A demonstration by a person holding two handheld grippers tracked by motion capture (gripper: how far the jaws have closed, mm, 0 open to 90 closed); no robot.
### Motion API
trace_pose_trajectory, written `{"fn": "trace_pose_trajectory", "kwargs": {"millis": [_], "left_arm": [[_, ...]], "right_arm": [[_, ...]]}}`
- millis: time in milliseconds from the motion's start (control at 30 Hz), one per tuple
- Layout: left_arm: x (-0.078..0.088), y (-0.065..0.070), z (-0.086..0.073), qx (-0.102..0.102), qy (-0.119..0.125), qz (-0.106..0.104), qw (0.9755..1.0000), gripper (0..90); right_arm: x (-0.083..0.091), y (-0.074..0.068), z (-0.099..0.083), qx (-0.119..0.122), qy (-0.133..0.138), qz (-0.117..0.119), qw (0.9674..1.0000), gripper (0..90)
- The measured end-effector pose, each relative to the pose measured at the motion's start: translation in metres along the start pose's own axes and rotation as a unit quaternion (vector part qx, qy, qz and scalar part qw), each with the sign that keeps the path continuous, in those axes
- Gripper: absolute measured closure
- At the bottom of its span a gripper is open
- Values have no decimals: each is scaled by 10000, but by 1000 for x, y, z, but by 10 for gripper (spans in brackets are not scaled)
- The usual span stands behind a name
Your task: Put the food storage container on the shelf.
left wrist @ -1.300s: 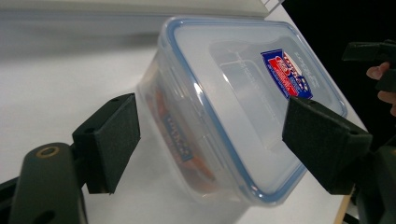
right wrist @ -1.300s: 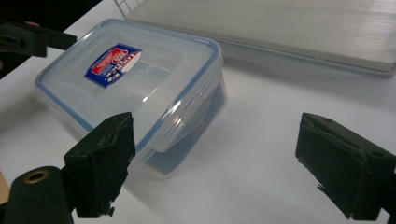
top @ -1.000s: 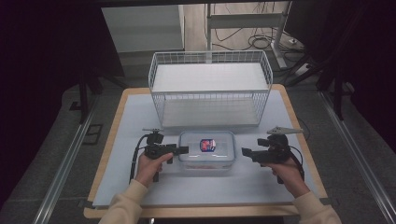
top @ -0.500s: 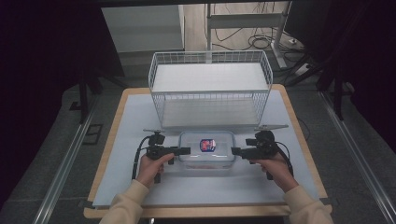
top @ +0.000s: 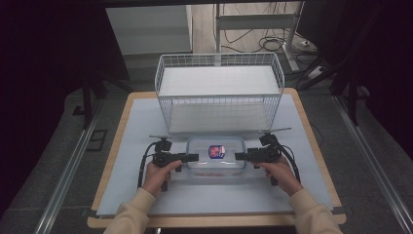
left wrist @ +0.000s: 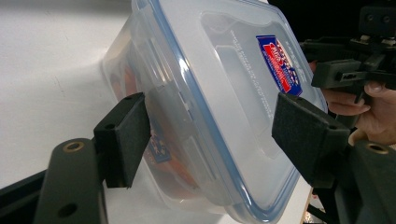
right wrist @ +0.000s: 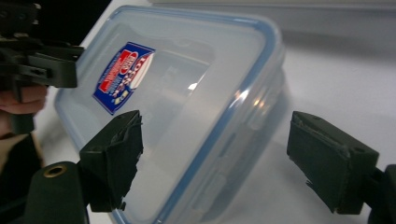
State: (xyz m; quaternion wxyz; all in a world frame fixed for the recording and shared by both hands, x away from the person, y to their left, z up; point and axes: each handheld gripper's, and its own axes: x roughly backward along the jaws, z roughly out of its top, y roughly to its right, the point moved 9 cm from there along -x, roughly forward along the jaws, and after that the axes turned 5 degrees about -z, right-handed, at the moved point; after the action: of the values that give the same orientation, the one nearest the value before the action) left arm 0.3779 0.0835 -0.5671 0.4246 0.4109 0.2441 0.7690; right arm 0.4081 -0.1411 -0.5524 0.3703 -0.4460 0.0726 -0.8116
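A clear plastic container [top: 216, 163] with a blue-sealed lid and a red and blue label lies on the white mat in front of the person. My left gripper [top: 193, 157] is at its left end. In the left gripper view this gripper [left wrist: 212, 126] has one pad against the end latch and the other on the lid; its jaws have just been closing. My right gripper [top: 239, 156] is at the right end. In its own view, its jaws [right wrist: 215, 149] straddle the container [right wrist: 187, 93] and have just been closing, with the outer pad [right wrist: 327, 158] still apart from the wall.
A white wire basket [top: 219, 92] stands just behind the container, at the back of the wooden table [top: 124, 122]. Open mat lies to the left, to the right and in front of the hands. Dark floor and cables surround the table.
The right hand has come in from the right and down to the container's right end. The left hand has stayed at the left end.
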Motion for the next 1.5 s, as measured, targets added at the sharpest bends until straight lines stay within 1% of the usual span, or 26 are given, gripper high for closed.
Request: {"fn": "trace_pose_trajectory", "kwargs": {"millis": [33,67,100,167,267,300,400,467,600,633,667,700,767,800,867,900,933,967,1000,1067,1133,1233,1333,1400,1433,1500], "left_arm": [[0,0,0,-1,0,2,10000,288],[0,0,0,-3,2,4,10000,288],[0,0,0,-10,8,6,10000,287],[0,0,0,-13,0,20,10000,287],[0,0,0,-17,-4,21,10000,286],[0,1,0,-60,17,29,10000,287],[0,2,-1,-98,26,46,9999,289],[1,3,-2,-160,65,62,9998,294],[4,5,-3,-212,130,59,9997,321],[4,6,-3,-226,154,60,9996,328],[6,7,-5,-296,177,85,9994,332],[6,7,-5,-296,177,85,9994,339],[8,11,-7,-387,248,116,9989,352],[10,12,-7,-415,271,113,9987,360],[11,13,-8,-434,287,112,9986,384],[13,15,-10,-477,315,111,9983,394],[13,15,-10,-477,315,111,9983,399],[15,17,-13,-521,356,119,9979,407],[16,18,-14,-538,382,122,9977,414],[18,20,-16,-568,410,116,9975,428],[19,21,-17,-649,415,151,9969,435],[19,22,-18,-683,446,177,9965,438],[20,24,-20,-798,471,184,9955,439],[21,24,-20,-826,466,170,9953,441],[21,24,-21,-832,496,157,9952,448],[21,25,-21,-832,514,183,9950,449]], "right_arm": [[-1,0,-1,-73,-30,88,9999,196],[-1,0,-1,-73,-30,88,9999,196],[-2,-1,-1,-169,-61,213,9996,207],[-4,-2,-3,-255,-88,408,9988,234],[-5,-3,-3,-260,-85,441,9987,237],[-3,-2,-3,-277,-70,453,9986,272],[-1,0,-2,-376,-18,558,9977,318],[2,1,-2,-465,-7,656,9968,347],[4,0,-3,-381,47,695,9968,365],[7,-1,-4,-367,61,710,9968,383],[8,-1,-4,-330,93,719,9968,392],[8,-1,-4,-330,93,719,9968,392],[12,-3,-5,-278,166,739,9967,417],[13,-4,-6,-245,189,742,9968,436],[14,-4,-7,-227,214,742,9968,442],[17,-7,-8,-127,275,725,9969,451],[17,-7,-8,-127,275,725,9969,451],[19,-9,-10,-21,313,668,9973,458],[20,-10,-11,30,328,645,9974,462],[22,-12,-12,63,374,633,9973,472],[24,-14,-14,95,431,636,9970,480],[26,-16,-16,166,508,611,9967,483],[27,-17,-17,146,551,615,9965,490],[27,-17,-17,122,583,635,9962,494],[28,-17,-18,58,619,681,9957,500],[29,-17,-19,52,651,677,9956,502]]}}
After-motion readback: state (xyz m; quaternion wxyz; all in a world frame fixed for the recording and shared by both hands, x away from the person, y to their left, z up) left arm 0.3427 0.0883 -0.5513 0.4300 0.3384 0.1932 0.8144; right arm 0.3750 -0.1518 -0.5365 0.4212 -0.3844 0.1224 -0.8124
